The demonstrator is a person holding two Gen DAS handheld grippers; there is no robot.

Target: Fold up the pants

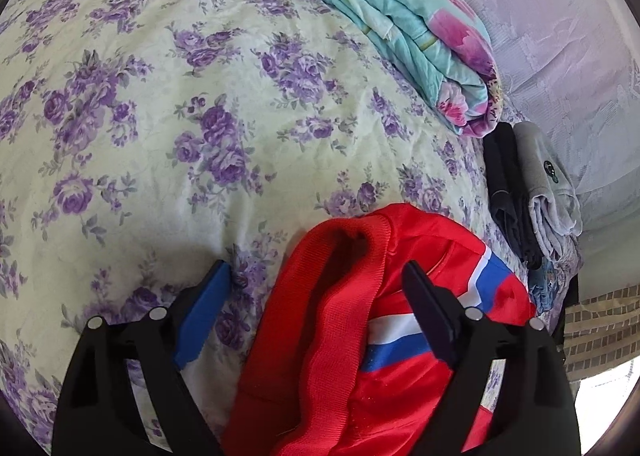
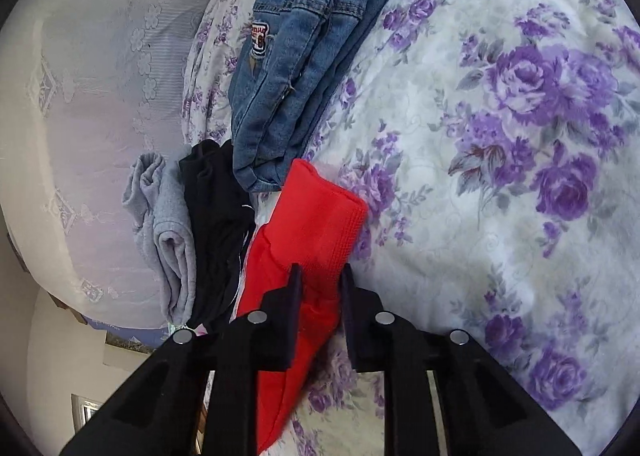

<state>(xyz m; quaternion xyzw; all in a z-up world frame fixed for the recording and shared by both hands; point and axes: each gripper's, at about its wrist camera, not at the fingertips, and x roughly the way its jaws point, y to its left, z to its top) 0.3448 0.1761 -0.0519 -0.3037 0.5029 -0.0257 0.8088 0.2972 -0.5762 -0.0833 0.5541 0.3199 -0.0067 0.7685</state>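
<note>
On the bed (image 1: 160,116), whose wrinkled cotton cover is pale with purple rose sprays, lie the red pants (image 1: 360,316) I am folding. Their fabric is a smooth knit with a broad ribbed band, and a white and blue stripe crosses one side. Seen from my left wrist, the band humps up in a thick loop and the garment runs away from me toward the folded pile at the bed's edge. My left gripper (image 1: 316,272) stands wide open astride that band, the blue-faced finger resting over the bedcover and the black one over the stripe; neither pad presses the cloth.

From my right wrist the pants form a long narrow strip (image 2: 304,256), its long axis running from the lower frame up to a ribbed, square-ended cuff that points at the denim. My right gripper (image 2: 320,272) is nearly closed, pinching this strip just behind the cuff.

Beside it lie folded blue jeans (image 2: 304,68) with a sewn patch, a black folded garment (image 2: 216,224) and a grey fleecy one (image 2: 168,232), side by side. A rolled turquoise and pink quilt (image 1: 400,36) lies farther up the bed.
</note>
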